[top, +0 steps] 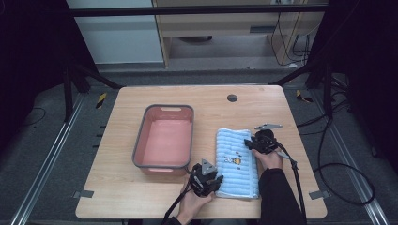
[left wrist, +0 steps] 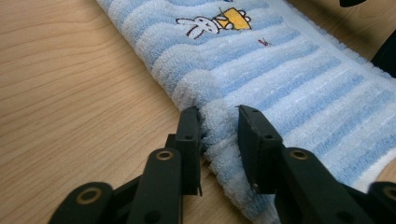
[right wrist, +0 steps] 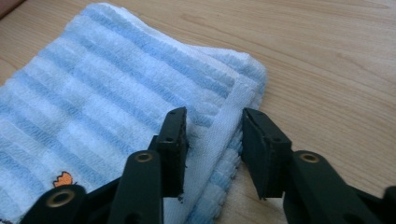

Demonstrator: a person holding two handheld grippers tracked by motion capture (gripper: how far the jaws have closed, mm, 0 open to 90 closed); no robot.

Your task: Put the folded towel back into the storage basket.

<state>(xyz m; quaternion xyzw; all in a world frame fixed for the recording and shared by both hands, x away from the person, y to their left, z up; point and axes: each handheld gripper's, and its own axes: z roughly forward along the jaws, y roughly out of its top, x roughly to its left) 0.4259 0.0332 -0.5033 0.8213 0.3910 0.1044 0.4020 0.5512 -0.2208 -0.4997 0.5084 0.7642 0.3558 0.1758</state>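
Observation:
A blue-and-white striped towel (top: pixel 234 161) with a small rabbit picture lies folded on the wooden table, right of centre. My left gripper (top: pixel 218 179) is at its near left corner. In the left gripper view the towel (left wrist: pixel 280 70) has its edge bunched and pinched between the jaws of the left gripper (left wrist: pixel 219 112). My right gripper (top: pixel 247 142) is at the towel's far right edge. In the right gripper view the right gripper (right wrist: pixel 215 114) is open, its jaws straddling the hem of the towel (right wrist: pixel 93 84), which lies flat and unsqueezed.
A pink bin with a grey rim (top: pixel 139 140) stands empty just left of the towel. A round dark grommet (top: pixel 232 98) sits in the table (top: pixel 141 197) near its far edge. Cables trail from both grippers off the near edge.

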